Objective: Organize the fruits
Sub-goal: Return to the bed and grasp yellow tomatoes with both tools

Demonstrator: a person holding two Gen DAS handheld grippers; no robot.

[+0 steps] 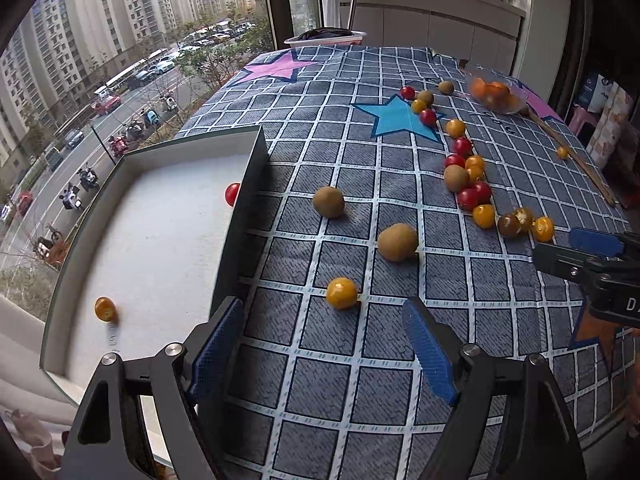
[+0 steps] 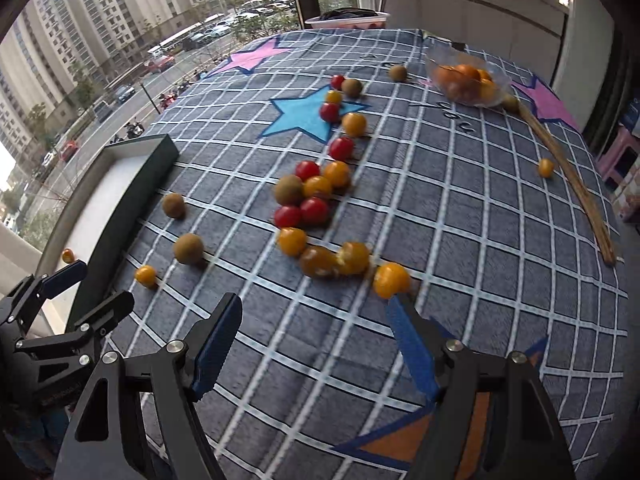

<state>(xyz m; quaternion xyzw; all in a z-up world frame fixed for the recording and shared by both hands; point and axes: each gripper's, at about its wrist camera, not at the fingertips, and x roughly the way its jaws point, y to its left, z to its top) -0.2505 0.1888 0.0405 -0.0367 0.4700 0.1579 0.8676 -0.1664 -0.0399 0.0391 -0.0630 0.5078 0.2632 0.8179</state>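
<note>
Red, yellow and brown small fruits lie scattered on a checked blue tablecloth (image 1: 320,360). A dark-walled box (image 1: 160,240) with a white floor at the left holds a yellow fruit (image 1: 105,309) and a red one (image 1: 232,194). My left gripper (image 1: 324,344) is open and empty, just short of a yellow fruit (image 1: 341,293) beside the box. Two brown fruits (image 1: 397,242) lie beyond it. My right gripper (image 2: 314,340) is open and empty, its right fingertip close to a yellow fruit (image 2: 391,279). A fruit cluster (image 2: 308,196) lies ahead.
A clear bowl (image 2: 466,80) of orange fruit stands far right. A wooden stick (image 2: 572,184) lies along the right side with a lone yellow fruit (image 2: 545,167) beside it. A white basin (image 1: 326,40) stands at the far edge. Windows are on the left.
</note>
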